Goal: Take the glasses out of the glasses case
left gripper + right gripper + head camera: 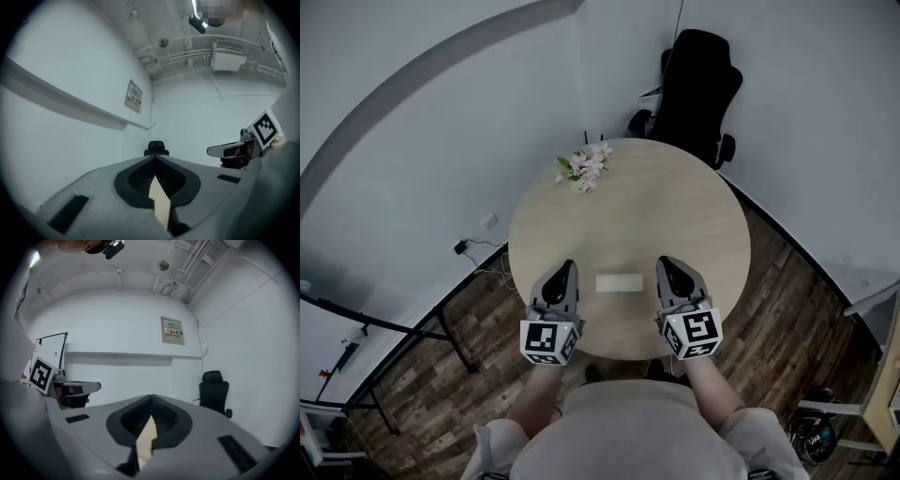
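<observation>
Lying flat toward the round surface's [656,206] near edge: a pale, closed, oblong case [620,282], sitting between left tool [567,268] and right tool [664,263], touching neither. Both pointing level, jaws pressing together, gripping nothing.

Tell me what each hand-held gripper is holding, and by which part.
Nothing is held. The left hand-held gripper and the right hand-held gripper both have their jaws together and empty. The glasses case lies on the table between them, apart from both.
</observation>
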`<act>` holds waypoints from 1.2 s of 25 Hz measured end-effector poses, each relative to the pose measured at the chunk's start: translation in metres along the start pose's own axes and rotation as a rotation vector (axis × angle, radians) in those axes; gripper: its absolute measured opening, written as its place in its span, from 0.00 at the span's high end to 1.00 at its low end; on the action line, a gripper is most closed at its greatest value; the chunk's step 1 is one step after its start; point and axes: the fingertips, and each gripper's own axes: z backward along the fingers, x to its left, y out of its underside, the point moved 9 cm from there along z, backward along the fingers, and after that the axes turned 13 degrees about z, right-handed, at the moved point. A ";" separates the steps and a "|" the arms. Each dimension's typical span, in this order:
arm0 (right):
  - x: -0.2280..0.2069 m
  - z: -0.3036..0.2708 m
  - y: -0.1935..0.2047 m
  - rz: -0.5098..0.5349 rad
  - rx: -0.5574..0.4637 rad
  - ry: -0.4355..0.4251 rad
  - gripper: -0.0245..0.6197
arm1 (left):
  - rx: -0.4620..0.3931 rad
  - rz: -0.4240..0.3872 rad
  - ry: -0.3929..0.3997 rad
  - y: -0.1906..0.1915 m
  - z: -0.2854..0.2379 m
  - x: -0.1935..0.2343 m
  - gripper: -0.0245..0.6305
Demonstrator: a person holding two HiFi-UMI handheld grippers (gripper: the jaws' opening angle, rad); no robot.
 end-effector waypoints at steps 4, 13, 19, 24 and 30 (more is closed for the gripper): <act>-0.001 -0.002 -0.001 -0.001 -0.002 0.001 0.94 | -0.005 0.010 0.003 -0.001 -0.001 0.000 0.95; -0.002 0.001 -0.001 -0.003 -0.010 0.001 0.94 | 0.010 -0.010 0.024 0.000 -0.003 -0.009 0.95; -0.004 0.004 0.005 -0.015 0.003 0.003 0.94 | 0.020 0.005 0.023 0.005 -0.005 -0.008 0.95; -0.005 0.008 0.014 -0.021 0.028 -0.003 0.94 | 0.044 0.016 0.028 0.012 -0.006 -0.011 0.95; -0.001 0.012 0.031 -0.031 0.078 -0.027 0.94 | 0.088 0.037 0.009 0.028 -0.003 -0.011 0.95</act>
